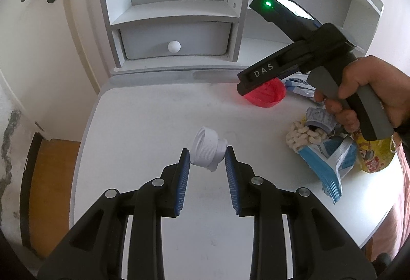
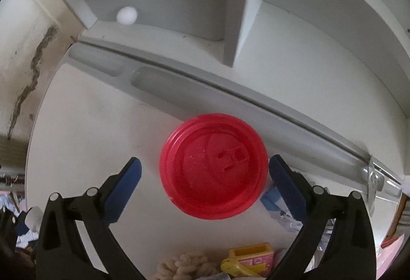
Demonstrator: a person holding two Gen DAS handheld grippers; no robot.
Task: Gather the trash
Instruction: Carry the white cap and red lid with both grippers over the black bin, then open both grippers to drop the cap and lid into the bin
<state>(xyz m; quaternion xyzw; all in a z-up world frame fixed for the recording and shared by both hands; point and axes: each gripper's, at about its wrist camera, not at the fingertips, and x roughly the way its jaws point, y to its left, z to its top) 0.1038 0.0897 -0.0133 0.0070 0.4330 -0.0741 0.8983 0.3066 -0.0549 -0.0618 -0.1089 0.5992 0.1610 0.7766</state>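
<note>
A white screw cap (image 1: pixel 205 144) hangs just above the white desk (image 1: pixel 143 113), and my left gripper (image 1: pixel 207 151) is shut on it, both blue pads touching its sides. A red round lid (image 2: pixel 214 166) lies flat on the desk near the back groove. It also shows as the red lid (image 1: pixel 266 96) under the right gripper's black body in the left wrist view. My right gripper (image 2: pixel 205 160) points down over it with the jaws open. The lid sits between the pads: the left one is clearly apart from it, the right one close to its rim.
Spilled puffs (image 1: pixel 305 136), a blue-white snack bag (image 1: pixel 330 162), a yellow bag (image 1: pixel 376 154) and a crumpled blue-white wrapper (image 1: pixel 299 86) lie at the desk's right. A person's hand (image 1: pixel 371 90) grips the right handle. A shelf unit with a drawer knob (image 1: pixel 174 46) stands behind.
</note>
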